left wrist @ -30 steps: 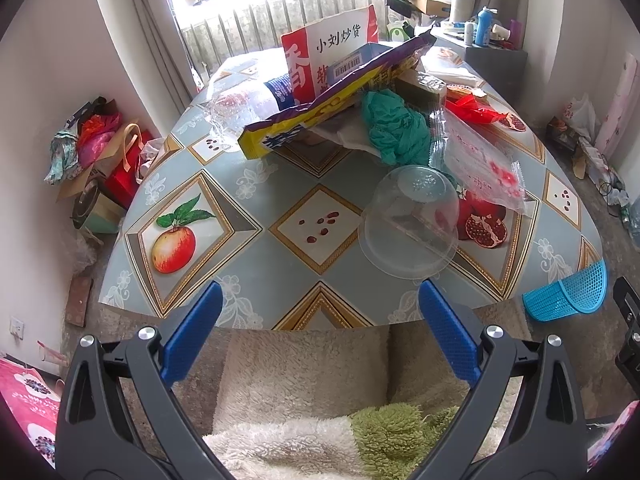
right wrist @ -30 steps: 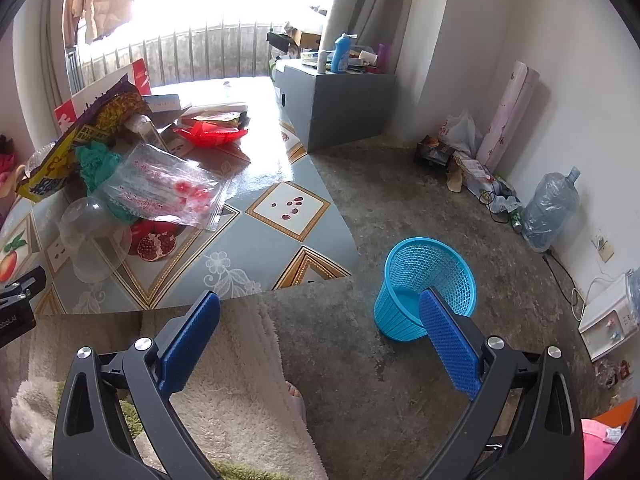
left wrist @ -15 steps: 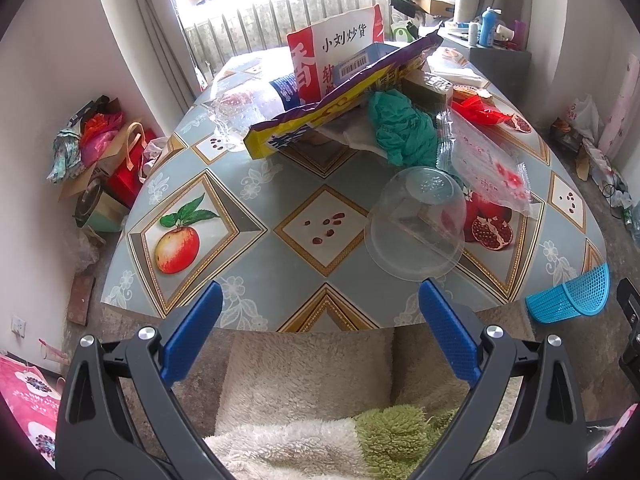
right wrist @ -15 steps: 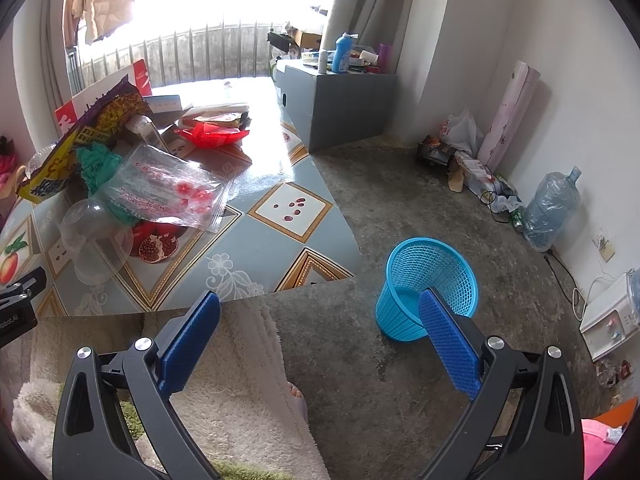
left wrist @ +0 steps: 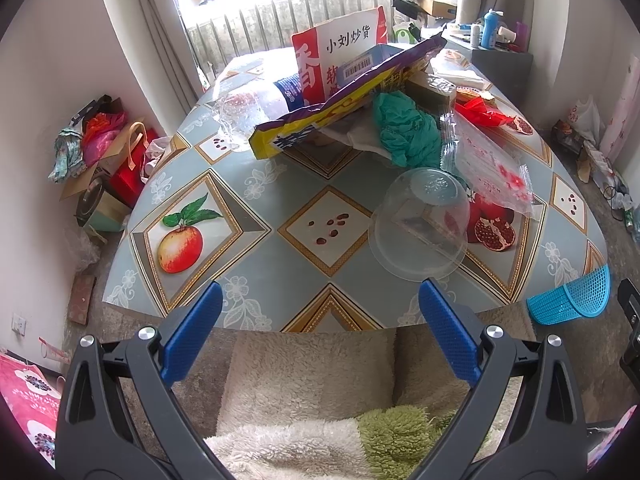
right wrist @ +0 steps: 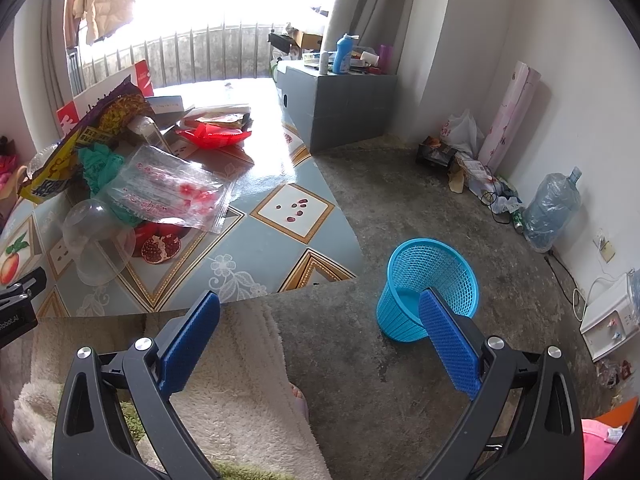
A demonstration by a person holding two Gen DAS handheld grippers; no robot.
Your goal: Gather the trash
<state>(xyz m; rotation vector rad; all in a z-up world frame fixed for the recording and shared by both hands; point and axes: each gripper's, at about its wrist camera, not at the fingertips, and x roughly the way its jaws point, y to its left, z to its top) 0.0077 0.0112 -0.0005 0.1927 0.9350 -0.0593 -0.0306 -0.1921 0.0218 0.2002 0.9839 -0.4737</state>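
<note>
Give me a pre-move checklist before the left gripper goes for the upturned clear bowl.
1. Left gripper open and empty: ok.
2. Right gripper open and empty: ok.
3. Clear bowl within view, rim down on the table: ok.
4. Bowl free of other trash: cannot tell; the clear printed bag lies right beside it and may touch.
5. Path from left gripper to bowl clear: ok, only bare tablecloth between.
6. Blue basket upright on the floor and ready: ok.
</note>
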